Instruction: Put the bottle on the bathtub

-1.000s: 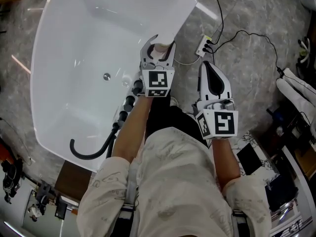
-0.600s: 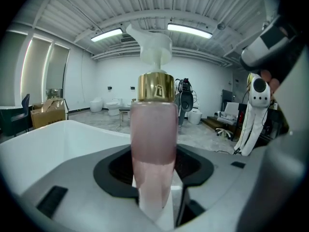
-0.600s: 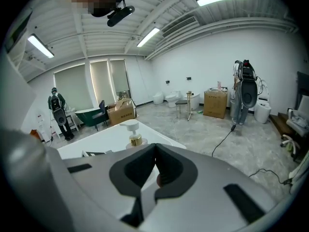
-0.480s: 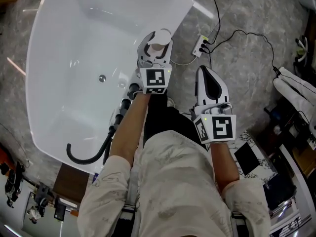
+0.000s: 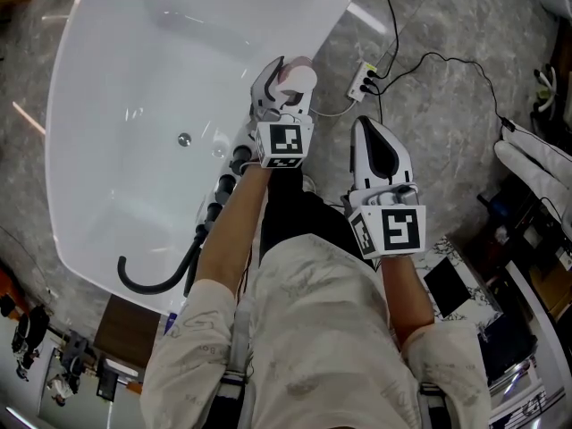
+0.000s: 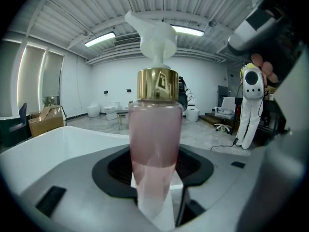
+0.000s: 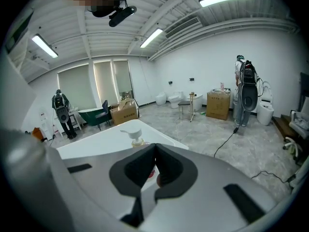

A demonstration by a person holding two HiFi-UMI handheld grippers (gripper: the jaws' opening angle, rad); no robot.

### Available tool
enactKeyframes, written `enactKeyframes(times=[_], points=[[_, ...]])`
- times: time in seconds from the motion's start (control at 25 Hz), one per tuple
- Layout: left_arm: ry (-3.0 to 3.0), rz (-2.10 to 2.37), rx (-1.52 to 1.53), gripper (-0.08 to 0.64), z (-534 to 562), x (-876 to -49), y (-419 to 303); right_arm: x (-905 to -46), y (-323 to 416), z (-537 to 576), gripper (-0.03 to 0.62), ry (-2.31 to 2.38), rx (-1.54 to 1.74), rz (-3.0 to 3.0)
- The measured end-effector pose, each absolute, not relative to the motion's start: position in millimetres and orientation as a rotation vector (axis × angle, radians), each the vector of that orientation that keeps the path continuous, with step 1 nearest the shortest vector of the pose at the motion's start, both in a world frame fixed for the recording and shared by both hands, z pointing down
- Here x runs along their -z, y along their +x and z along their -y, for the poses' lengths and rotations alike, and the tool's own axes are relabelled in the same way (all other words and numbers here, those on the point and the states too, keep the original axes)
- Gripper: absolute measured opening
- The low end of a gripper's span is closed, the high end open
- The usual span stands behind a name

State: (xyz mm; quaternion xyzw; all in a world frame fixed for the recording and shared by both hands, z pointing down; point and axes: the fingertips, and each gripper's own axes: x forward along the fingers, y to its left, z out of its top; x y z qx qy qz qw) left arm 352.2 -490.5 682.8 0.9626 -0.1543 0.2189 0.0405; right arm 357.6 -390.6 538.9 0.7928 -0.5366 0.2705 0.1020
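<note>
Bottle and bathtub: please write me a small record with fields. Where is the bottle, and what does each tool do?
bottle: pink liquid, gold collar, white pump, upright
place: at the near rim of the bathtub; whether it touches the rim cannot be told
left tool: closed on the bottle
right tool: jaws together, empty, apart from the bathtub
task: bottle not yet released

You stand on a grey marbled stone floor [image 5: 465, 16]. On it rests a white glossy freestanding bathtub [image 5: 80, 79], its rim under the fingers [image 5: 265, 84] of your left gripper [image 5: 290, 71]. A white plastic power strip [image 5: 363, 82] with black cables [image 5: 438, 59] lies beyond the fingers of your right gripper [image 5: 375, 125].
</note>
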Motion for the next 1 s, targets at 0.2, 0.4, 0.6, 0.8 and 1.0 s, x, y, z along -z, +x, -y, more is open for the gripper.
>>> enactKeyframes(times=[0.2,0.4,0.6,0.8,1.0], points=[[2.944,0.484,-0.714,0.27,489.3,-688.9,349.6,-535.9,353.4,380.1,-0.014,2.344,-0.788,1.571],[2.918,0.505,-0.74,0.299,484.5,-686.8,343.7,-530.3,347.0,373.0,-0.014,2.349,-0.78,1.566],[2.904,0.54,-0.733,0.307,476.7,-676.5,330.7,-520.9,337.0,363.0,-0.014,2.355,-0.755,1.58],[2.911,0.563,-0.707,0.307,464.9,-659.1,317.3,-508.9,326.2,349.9,-0.014,2.362,-0.718,1.602],[2.925,0.601,-0.66,0.307,448.7,-634.6,300.7,-495.5,310.4,334.6,-0.014,2.36,-0.678,1.637]])
